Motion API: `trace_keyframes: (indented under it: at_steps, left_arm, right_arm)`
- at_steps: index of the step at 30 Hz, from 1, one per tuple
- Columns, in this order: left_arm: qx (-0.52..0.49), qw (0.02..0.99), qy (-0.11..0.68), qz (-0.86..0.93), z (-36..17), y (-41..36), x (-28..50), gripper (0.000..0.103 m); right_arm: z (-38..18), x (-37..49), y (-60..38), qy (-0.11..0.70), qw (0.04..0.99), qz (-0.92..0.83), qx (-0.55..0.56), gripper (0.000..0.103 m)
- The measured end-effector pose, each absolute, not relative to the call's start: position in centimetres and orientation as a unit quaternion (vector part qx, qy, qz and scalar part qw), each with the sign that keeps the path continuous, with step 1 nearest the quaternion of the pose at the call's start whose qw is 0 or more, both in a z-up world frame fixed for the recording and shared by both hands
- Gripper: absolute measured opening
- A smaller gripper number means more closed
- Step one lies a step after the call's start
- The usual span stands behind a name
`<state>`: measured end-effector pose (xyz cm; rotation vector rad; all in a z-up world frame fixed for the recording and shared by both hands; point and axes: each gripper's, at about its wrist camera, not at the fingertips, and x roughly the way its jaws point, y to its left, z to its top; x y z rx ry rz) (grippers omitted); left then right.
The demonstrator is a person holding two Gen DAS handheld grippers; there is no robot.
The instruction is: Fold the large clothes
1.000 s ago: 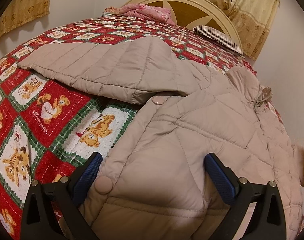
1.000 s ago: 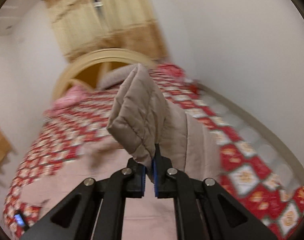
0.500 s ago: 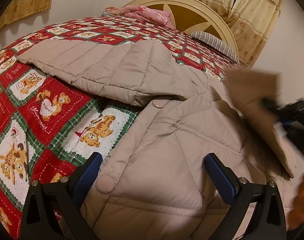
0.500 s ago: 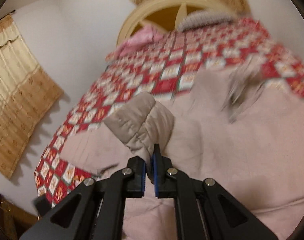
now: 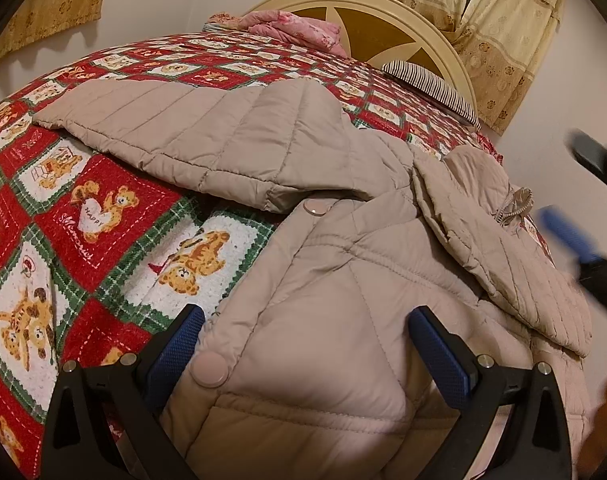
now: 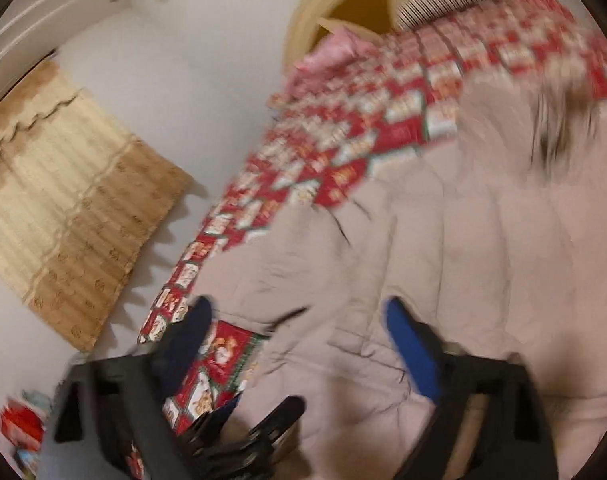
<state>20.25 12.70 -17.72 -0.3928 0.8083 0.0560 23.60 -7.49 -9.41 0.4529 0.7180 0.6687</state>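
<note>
Left wrist view: the beige quilted puffer jacket [image 5: 323, 280] lies spread on the bed with the red, white and green teddy-bear patchwork quilt [image 5: 83, 220], filling the centre and lower right of the frame. One sleeve [image 5: 207, 140] stretches out flat toward the upper left, while the other sleeve [image 5: 495, 248] is laid across the jacket body at centre right. The left hand-held gripper [image 5: 303, 352] sits at the bottom of the frame with its blue-padded fingers spread wide, one on either side of the jacket's front edge with the round snap buttons [image 5: 209, 369], resting on or just over the fabric and pinching nothing. The right hand-held gripper [image 5: 579, 240] shows blurred at the right edge, beside the folded sleeve.

Right wrist view: heavy blur. The right hand-held gripper [image 6: 299, 344] at the bottom of the frame has its fingers spread apart and holds nothing; the beige jacket [image 6: 443, 280] lies below and ahead of it, filling the lower right.

Judging by this, the sleeve-folding step is in hand, with one sleeve laid in. The next move likely calls for taking hold of the outstretched sleeve near its cuff and bringing it across the body, gripping enough of the puffy fabric that it does not slip.
</note>
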Motion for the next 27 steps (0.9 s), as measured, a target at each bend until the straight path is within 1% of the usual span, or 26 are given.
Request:
trace_keyframes:
  at_steps: [1,2,5,7,8,10,11,13,14,15,17,19,20,22,23,24,25,26,27]
  left_arm:
    - [-0.190,0.900,0.391,0.027,-17.7,12.7,20.3,0.102]
    - [-0.190,0.900,0.391,0.027,-17.7,12.7,20.2,0.102]
    - [-0.189,0.900,0.391,0.028,-17.7,12.7,20.3,0.102]
    - [-0.186,0.900,0.393,0.030,-17.8,12.7,20.4,0.102]
    - [-0.184,0.900,0.394,0.030,-17.8,12.6,20.4,0.102]
    - [-0.181,0.900,0.395,0.032,-17.8,12.6,20.5,0.102]
    - [-0.180,0.900,0.396,0.033,-17.8,12.6,20.5,0.102]
    - [-0.176,0.900,0.398,0.036,-17.8,12.4,20.5,0.102]
    - [-0.173,0.900,0.399,0.037,-17.8,12.3,20.6,0.102]
    - [-0.171,0.900,0.400,0.038,-17.8,12.3,20.6,0.102]
    - [-0.168,0.899,0.402,0.041,-17.8,12.2,20.8,0.102]
    - [-0.164,0.899,0.404,0.042,-17.9,12.2,20.8,0.102]
    - [-0.163,0.898,0.406,0.043,-17.9,12.2,20.8,0.102]
    - [-0.158,0.897,0.410,0.045,-17.9,12.0,20.9,0.102]
    - [-0.153,0.896,0.413,0.045,-17.9,11.9,21.0,0.102]
    - [-0.146,0.895,0.419,0.042,-17.8,11.8,21.1,0.102]
    - [-0.132,0.892,0.431,0.025,-17.6,11.8,21.1,0.102]
    - [-0.141,0.890,0.434,0.017,-17.2,12.5,20.9,0.102]
    - [-0.171,0.891,0.421,0.026,-16.6,13.9,20.2,0.102]
  right_arm:
    - [-8.2,22.6,-8.6,0.330,0.875,0.295,0.195,0.056]
    - [-7.2,21.6,-10.2,0.318,0.894,0.262,0.177,0.052]
    - [-6.2,19.8,-15.1,0.299,0.937,0.128,0.130,0.052]
    - [-6.8,19.6,-19.1,0.308,0.945,0.019,0.103,0.055]
    - [-7.7,19.7,-21.0,0.317,0.943,-0.020,0.097,0.054]
    - [-9.9,20.0,-23.8,0.343,0.932,-0.057,0.099,0.038]
    - [-11.3,20.2,-25.1,0.361,0.924,-0.069,0.111,0.023]
    - [-14.4,20.9,-27.0,0.389,0.905,-0.064,0.161,0.021]
    - [-15.8,21.0,-27.6,0.398,0.898,-0.064,0.179,0.018]
    - [-17.1,21.2,-27.9,0.400,0.895,-0.058,0.192,0.018]
    - [-17.1,21.2,-27.8,0.390,0.899,-0.061,0.190,0.018]
    - [-16.7,21.4,-26.6,0.391,0.903,-0.069,0.163,0.021]
    - [-16.7,21.3,-26.3,0.390,0.905,-0.068,0.156,0.025]
    - [-16.6,21.4,-26.1,0.385,0.908,-0.057,0.156,0.037]
    - [-16.6,21.4,-26.1,0.380,0.910,-0.045,0.161,0.048]
    - [-16.7,21.0,-26.7,0.373,0.912,-0.035,0.164,0.063]
    - [-16.7,20.9,-26.6,0.367,0.915,-0.029,0.164,0.070]
    - [-16.5,20.4,-26.6,0.355,0.921,-0.030,0.157,0.082]
    - [-16.4,19.9,-26.7,0.345,0.926,-0.034,0.151,0.088]
